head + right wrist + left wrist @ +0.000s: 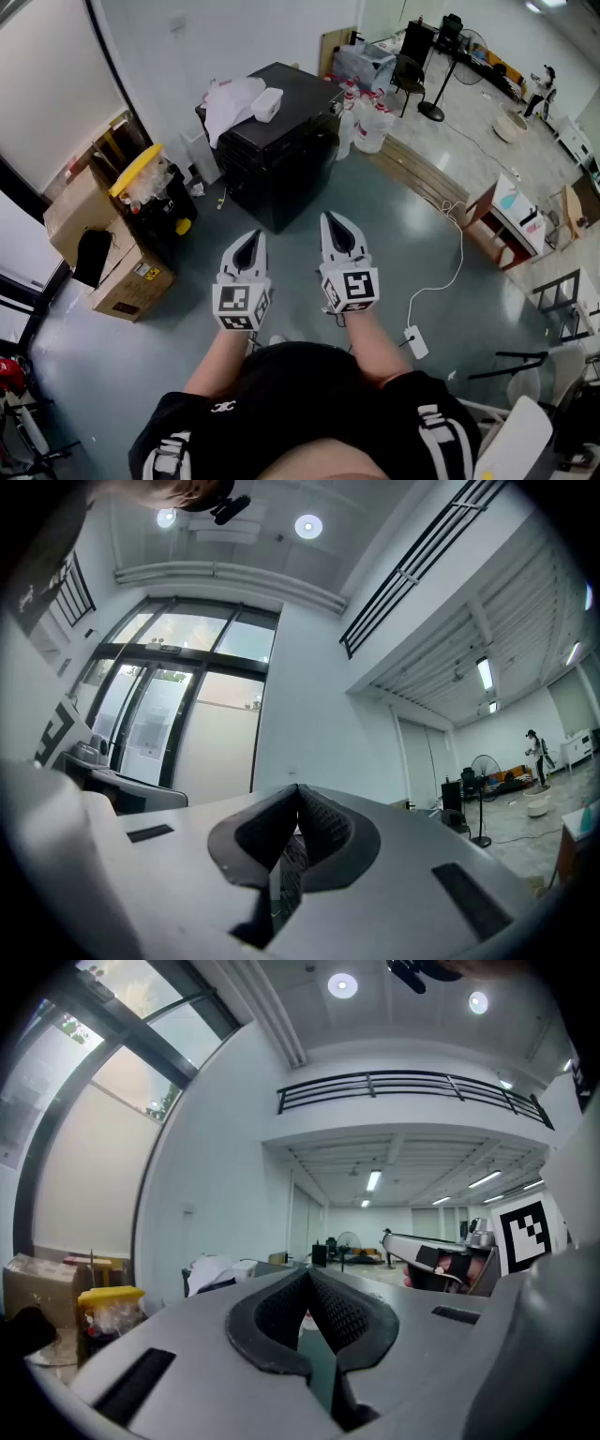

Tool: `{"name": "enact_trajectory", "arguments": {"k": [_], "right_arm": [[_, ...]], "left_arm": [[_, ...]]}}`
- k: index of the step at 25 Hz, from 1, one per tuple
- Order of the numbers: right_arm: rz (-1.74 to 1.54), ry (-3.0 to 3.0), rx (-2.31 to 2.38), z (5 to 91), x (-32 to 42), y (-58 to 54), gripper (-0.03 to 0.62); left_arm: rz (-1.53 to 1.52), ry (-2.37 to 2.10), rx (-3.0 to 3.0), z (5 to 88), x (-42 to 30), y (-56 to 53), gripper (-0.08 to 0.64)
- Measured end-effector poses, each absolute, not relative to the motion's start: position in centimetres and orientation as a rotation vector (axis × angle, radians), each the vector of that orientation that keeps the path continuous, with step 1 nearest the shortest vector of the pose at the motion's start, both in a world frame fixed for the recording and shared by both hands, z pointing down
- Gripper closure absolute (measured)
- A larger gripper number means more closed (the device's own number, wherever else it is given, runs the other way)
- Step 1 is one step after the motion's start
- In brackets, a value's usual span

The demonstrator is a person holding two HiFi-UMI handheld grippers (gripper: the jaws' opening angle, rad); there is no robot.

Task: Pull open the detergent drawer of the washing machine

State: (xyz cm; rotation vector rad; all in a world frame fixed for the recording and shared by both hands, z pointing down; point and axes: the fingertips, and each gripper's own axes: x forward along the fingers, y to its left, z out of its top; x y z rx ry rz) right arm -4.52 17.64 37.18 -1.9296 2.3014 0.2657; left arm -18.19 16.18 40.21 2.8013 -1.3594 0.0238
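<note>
Ahead of me on the grey floor (394, 253) stands a black machine (281, 155), well apart from both grippers; its detergent drawer cannot be made out from the head view. A white cloth (230, 101) and a white box (268, 103) lie on its top, touching each other. Left of the machine are a yellow-lidded bin (141, 169) and cardboard boxes (127, 277); behind it on the right stand clear bottles (370, 124). A white cable (448, 272) runs across the floor to my right.

My left gripper (252, 237) is held level beside my right gripper (335, 222), and both point towards the machine. Seen from its own camera, the left gripper (307, 1275) has its jaws closed tip to tip, with nothing between them. The right gripper (298, 790) tilts slightly upward, and its jaws are likewise fully closed and empty. Neither gripper touches anything.
</note>
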Motion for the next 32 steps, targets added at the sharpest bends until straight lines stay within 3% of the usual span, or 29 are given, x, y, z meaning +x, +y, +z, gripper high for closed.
{"name": "enact_trajectory", "arguments": {"k": [32], "right_arm": [[0.2, 2.289, -1.96, 38.9, -10.4, 13.1, 0.589]], "left_arm": [[0.035, -1.287, 2.794, 41.9, -23.6, 10.4, 0.568]]}}
